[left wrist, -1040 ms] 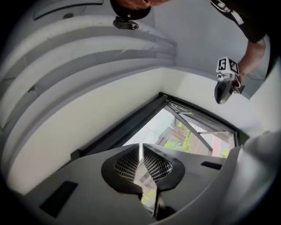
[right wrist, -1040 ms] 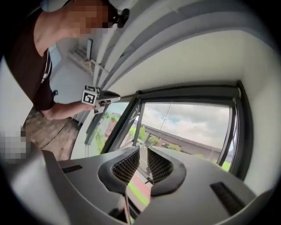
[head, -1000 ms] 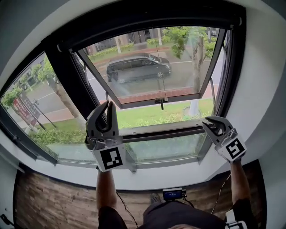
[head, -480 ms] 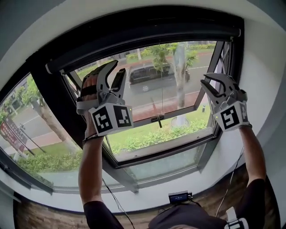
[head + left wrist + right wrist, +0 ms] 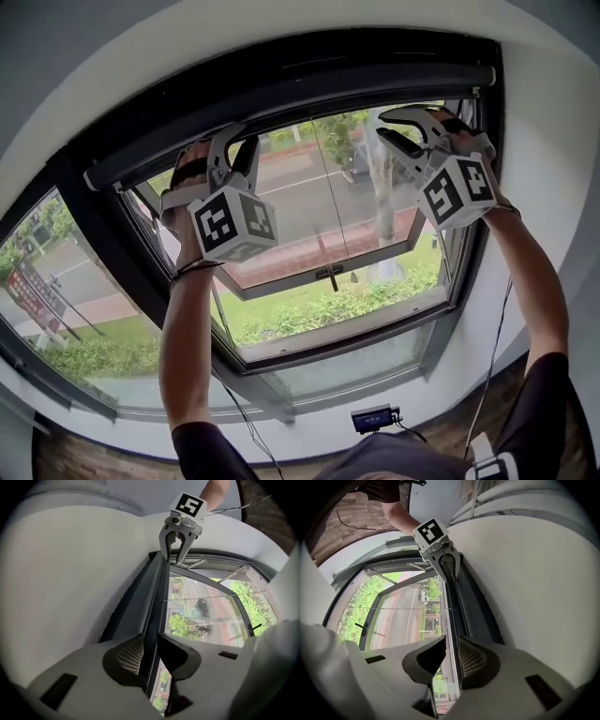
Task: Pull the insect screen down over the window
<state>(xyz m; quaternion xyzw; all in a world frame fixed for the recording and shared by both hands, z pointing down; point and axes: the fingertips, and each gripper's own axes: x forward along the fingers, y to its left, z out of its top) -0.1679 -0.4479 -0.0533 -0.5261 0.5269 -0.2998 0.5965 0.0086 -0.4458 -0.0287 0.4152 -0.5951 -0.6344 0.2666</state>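
Up at the top of the window [image 5: 347,333], you've got both arms stretched high. Your left forearm [image 5: 183,337] climbs at centre left of the frame, and your right forearm [image 5: 530,281] runs up the right edge. That's two tools, one in each hand. Your left tool [image 5: 236,141] sits at upper left. Its jaws have just been closing and now stand a little apart, with a dark edge of the frame running between them and no clear pinch. Your right tool [image 5: 386,127] is at upper right, jaws spread, straddling a pale strip without clamping it. There's one insect screen [image 5: 309,80], rolled up in the dark housing across the top. One sash [image 5: 281,286] swings outward below it.
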